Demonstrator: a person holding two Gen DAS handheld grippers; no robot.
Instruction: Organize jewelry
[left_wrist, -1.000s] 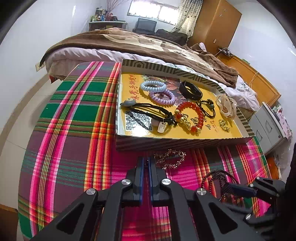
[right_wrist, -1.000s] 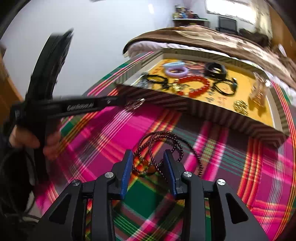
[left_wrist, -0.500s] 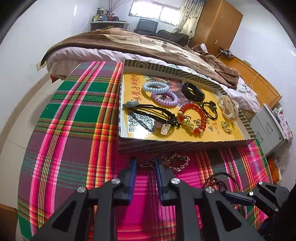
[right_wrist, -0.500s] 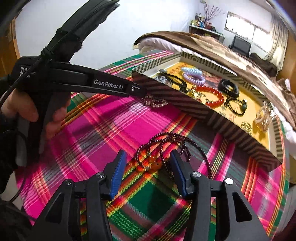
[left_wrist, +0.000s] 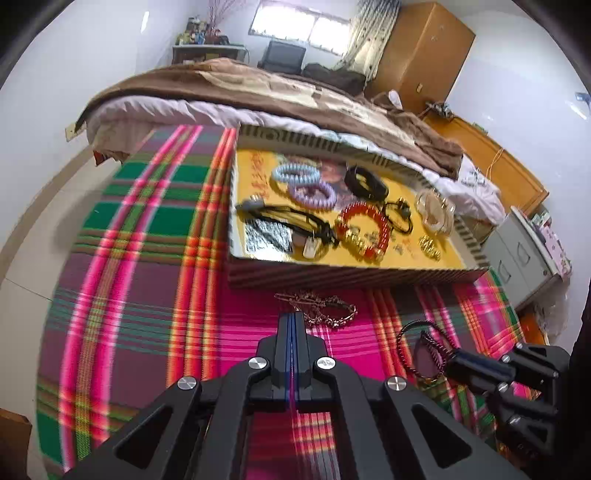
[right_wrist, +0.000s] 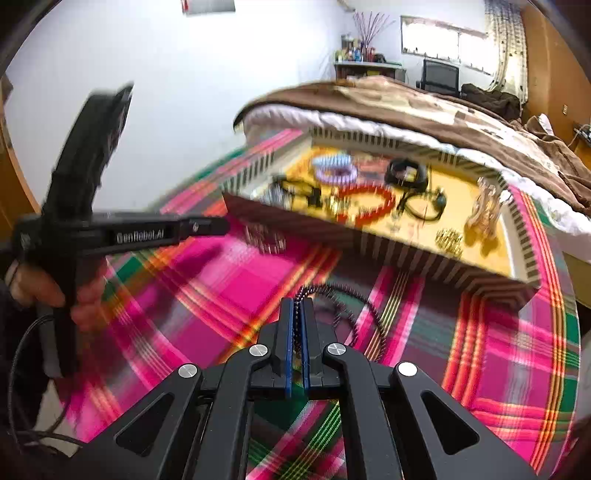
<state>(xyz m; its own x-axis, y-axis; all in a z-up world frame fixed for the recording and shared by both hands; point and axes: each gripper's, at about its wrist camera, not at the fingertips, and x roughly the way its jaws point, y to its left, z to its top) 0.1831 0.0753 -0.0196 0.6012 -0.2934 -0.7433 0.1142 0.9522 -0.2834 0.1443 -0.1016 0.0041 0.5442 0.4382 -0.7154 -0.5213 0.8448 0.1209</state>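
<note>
Two pairs of tongs hang over the plaid cloth (left_wrist: 122, 280). The left tongs (left_wrist: 291, 316) are pressed together with nothing visible between them; a gold chain bracelet (left_wrist: 325, 308) lies just past their tips, in front of the striped box (left_wrist: 351, 275) of jewelry. The right tongs (right_wrist: 296, 304) have just closed and are clamped on a strand of the dark bead necklace (right_wrist: 354, 314), whose loops trail on the cloth ahead and to the right. A hand (right_wrist: 51, 291) grips the left tool's handle.
</note>
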